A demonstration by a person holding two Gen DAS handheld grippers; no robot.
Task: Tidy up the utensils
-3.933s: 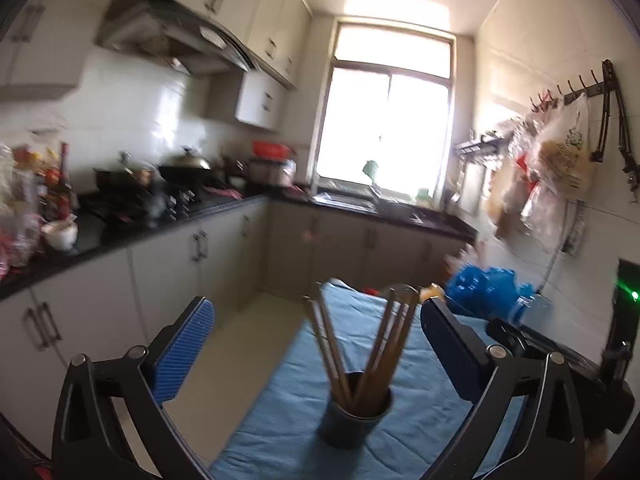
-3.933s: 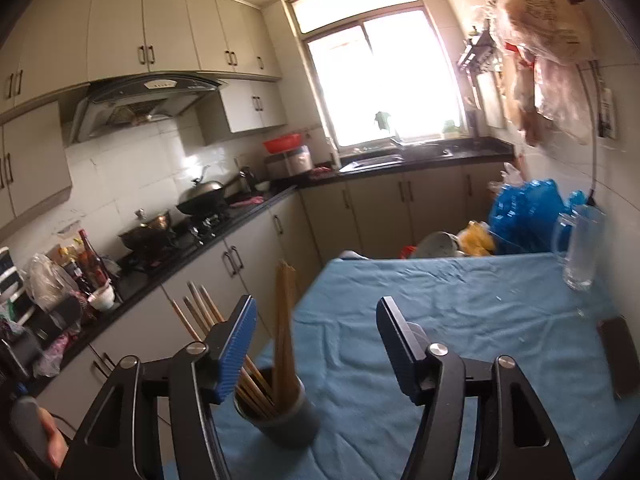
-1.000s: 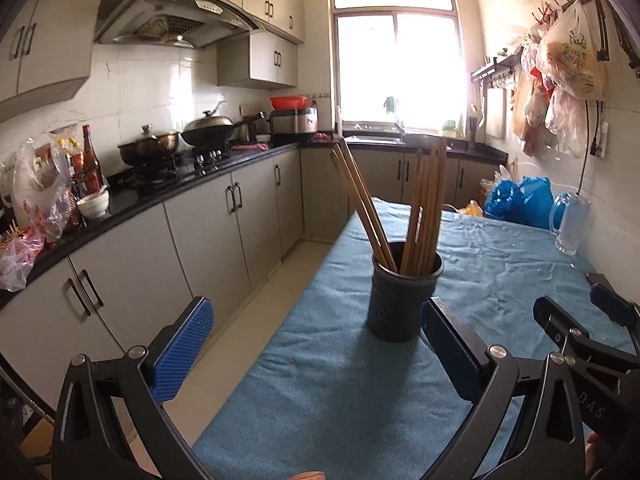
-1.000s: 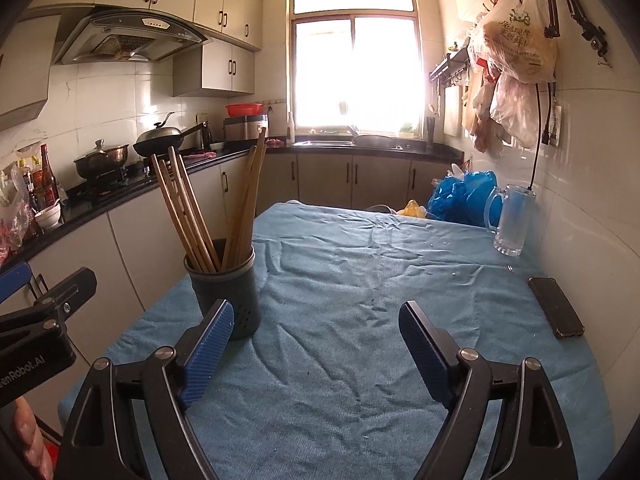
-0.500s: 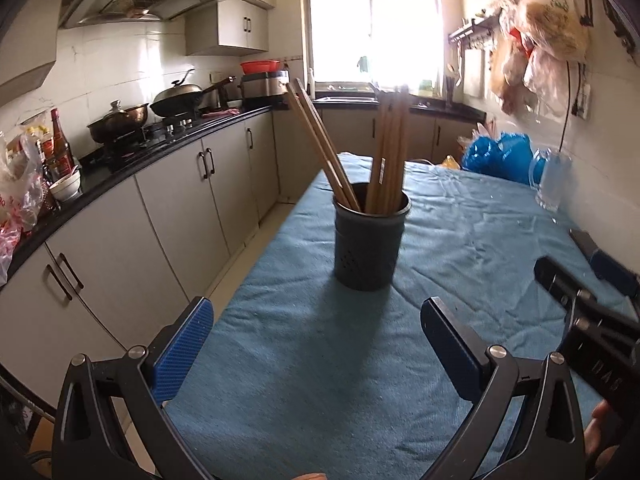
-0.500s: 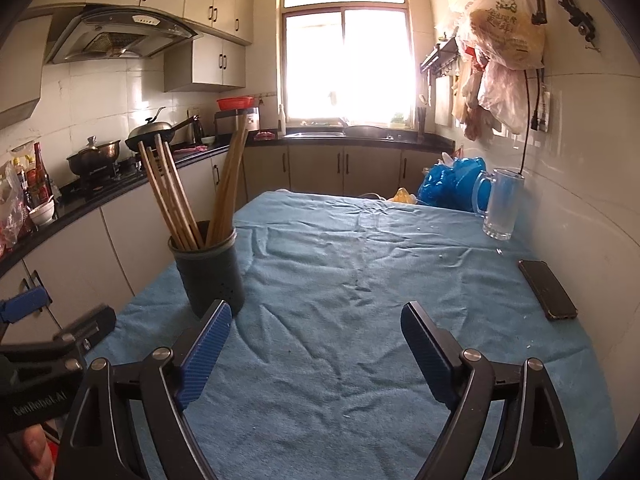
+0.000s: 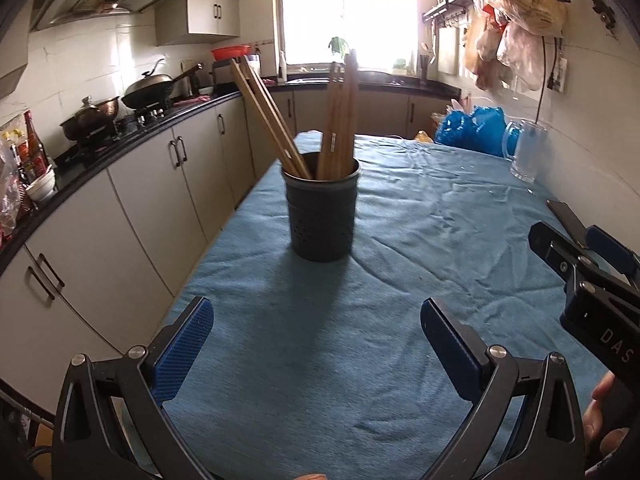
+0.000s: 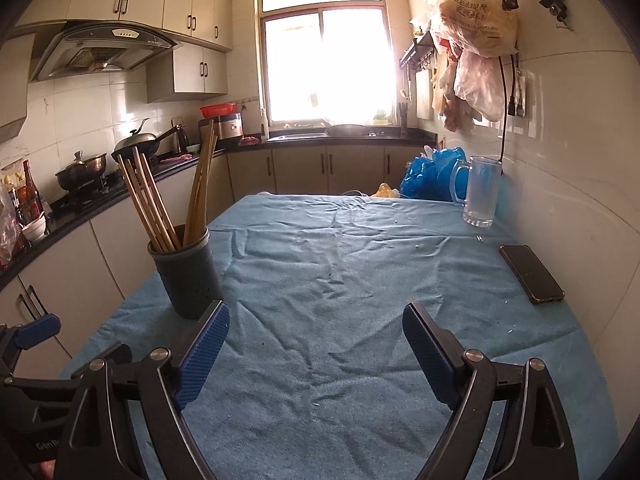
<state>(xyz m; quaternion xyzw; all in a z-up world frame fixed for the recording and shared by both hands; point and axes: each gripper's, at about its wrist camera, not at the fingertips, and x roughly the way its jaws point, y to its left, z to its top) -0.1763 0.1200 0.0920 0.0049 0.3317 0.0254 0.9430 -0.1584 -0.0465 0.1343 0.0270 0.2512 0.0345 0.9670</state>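
A dark grey utensil holder (image 7: 321,210) stands upright on the blue tablecloth (image 7: 400,240) near the table's left edge, with several wooden chopsticks (image 7: 340,116) leaning in it. It also shows in the right wrist view (image 8: 188,276), with its chopsticks (image 8: 160,204). My left gripper (image 7: 316,340) is open and empty, well short of the holder. My right gripper (image 8: 316,344) is open and empty over bare cloth, with the holder just beyond its left finger. The right gripper also shows at the right edge of the left wrist view (image 7: 584,268).
A black phone (image 8: 531,268) lies on the cloth near the right wall. A glass mug (image 8: 478,192) and blue plastic bags (image 8: 432,174) stand at the far right. Kitchen counter with pots (image 8: 132,148) runs along the left. Bags (image 8: 476,20) hang on the right wall.
Both grippers have pulled back a little from the holder and stayed open. The holder and chopsticks have not moved on the cloth.
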